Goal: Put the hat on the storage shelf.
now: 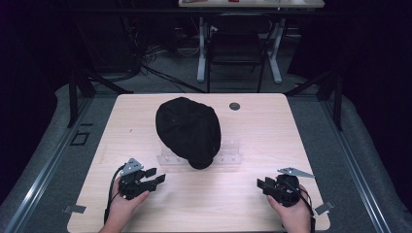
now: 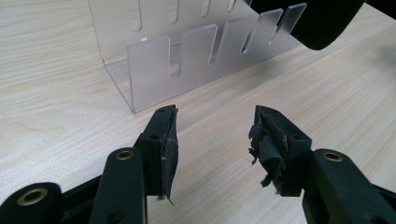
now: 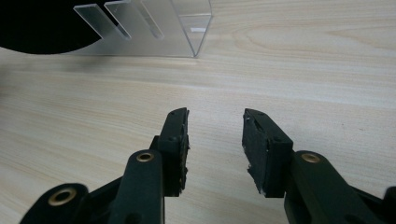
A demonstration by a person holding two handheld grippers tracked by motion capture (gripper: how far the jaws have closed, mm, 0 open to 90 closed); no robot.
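Black fabric cap (image 1: 188, 130) sitting on top of a clear acrylic slotted rack (image 1: 228, 156), roughly mid-table on the pale wood-grain tabletop (image 1: 272, 131), brim end hanging toward the near side. Left gripper (image 1: 156, 175) parked near the front-left, held in a hand, jaws spread apart with nothing between them, pointed toward the rack's left end but well short of touching. Same story in the left gripper view: left gripper (image 2: 215, 135) gaping wide, chewed-up black pads (image 2: 265, 149) on the inner faces, clear rack (image 2: 187, 56) just ahead, bit of the cap (image 2: 317, 21) poking in top right. Right gripper (image 1: 262, 184) down at the front-right, also parted and holding nothing, well apart from the cap. From the right gripper view, right gripper (image 3: 215, 135) over bare wood, rack corner (image 3: 187, 23) and dark cap edge (image 3: 37, 28) up at top left. Small dark round grommet (image 1: 234, 106) in the tabletop behind the cap.
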